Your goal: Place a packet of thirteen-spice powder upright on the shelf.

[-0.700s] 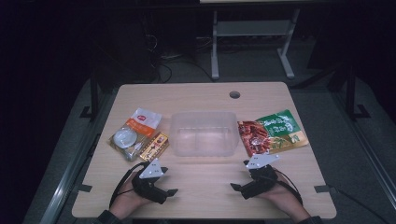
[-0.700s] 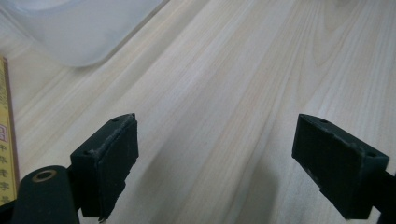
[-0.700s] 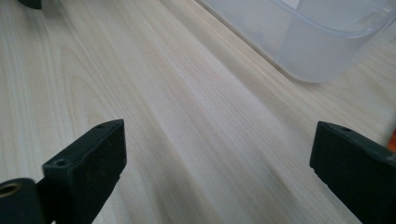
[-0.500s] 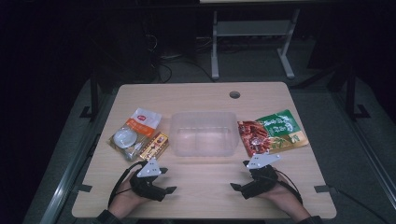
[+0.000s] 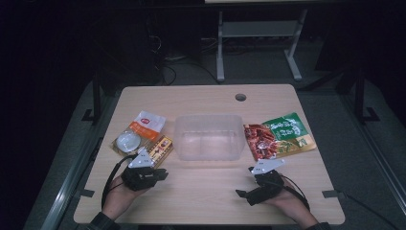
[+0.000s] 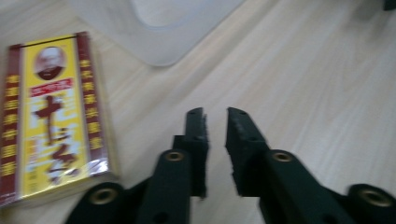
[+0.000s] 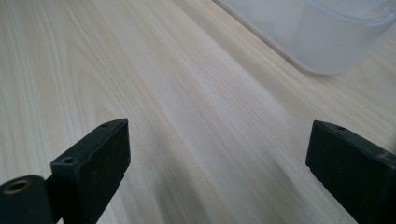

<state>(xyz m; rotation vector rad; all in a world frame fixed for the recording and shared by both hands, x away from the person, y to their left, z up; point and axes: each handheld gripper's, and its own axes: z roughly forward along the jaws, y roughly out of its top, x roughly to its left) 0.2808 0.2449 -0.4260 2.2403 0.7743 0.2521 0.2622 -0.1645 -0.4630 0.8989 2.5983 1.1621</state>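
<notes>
A clear plastic container stands empty in the middle of the wooden table. Left of it lie a yellow and red packet, a white and orange pouch and a round pale item. A red snack bag and a green one lie to its right. My left gripper rests near the front edge, just in front of the yellow packet. Its jaws are nearly together with nothing between them. My right gripper lies at the front right, open over bare wood.
A corner of the container shows ahead of the left jaws, and its rounded corner ahead of the right jaws. A cable hole sits at the table's far edge. A metal frame stands on the dark floor behind.
My left gripper has shifted slightly away from me and to the left, closer to the yellow packet. The right gripper has kept still.
</notes>
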